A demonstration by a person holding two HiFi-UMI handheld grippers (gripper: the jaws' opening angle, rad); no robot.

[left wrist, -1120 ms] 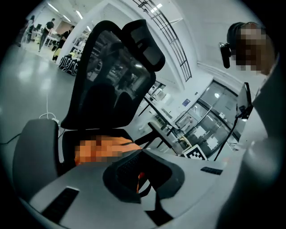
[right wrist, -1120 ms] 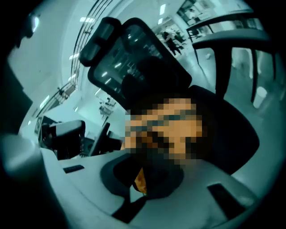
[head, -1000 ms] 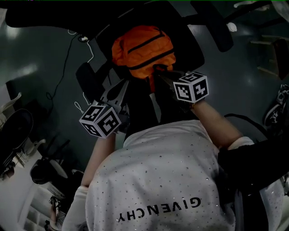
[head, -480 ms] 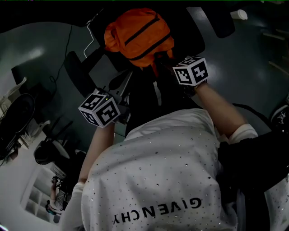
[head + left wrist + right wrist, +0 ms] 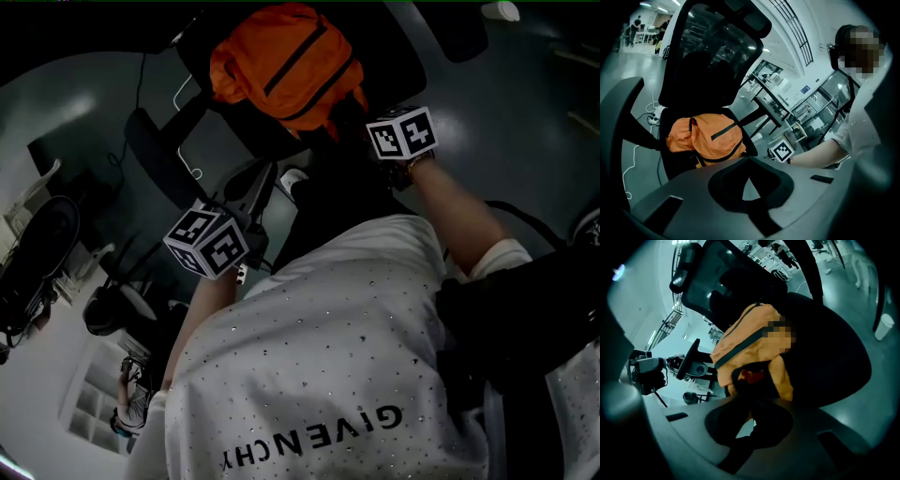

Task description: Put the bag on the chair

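An orange backpack (image 5: 281,61) with black zips lies on the seat of a black office chair (image 5: 398,56). The left gripper view shows the backpack (image 5: 705,138) under the tall backrest (image 5: 708,61). In the right gripper view the backpack (image 5: 750,338) fills the seat (image 5: 829,357). My right gripper (image 5: 354,120) sits at the bag's near edge. Its jaws (image 5: 745,401) look shut on a dark strap of the bag. My left gripper (image 5: 261,180) is held back to the left, shut and empty (image 5: 749,161).
The chair's armrest (image 5: 155,150) juts toward the left gripper, with a white cable (image 5: 187,122) on the floor behind it. A white cup (image 5: 883,326) stands on the floor beside the chair. White shelves (image 5: 94,403) are at lower left. Desks (image 5: 778,103) stand beyond.
The bag and chair have shifted up and left in the head view, and the right gripper has followed the bag. The left gripper has stayed low at the left.
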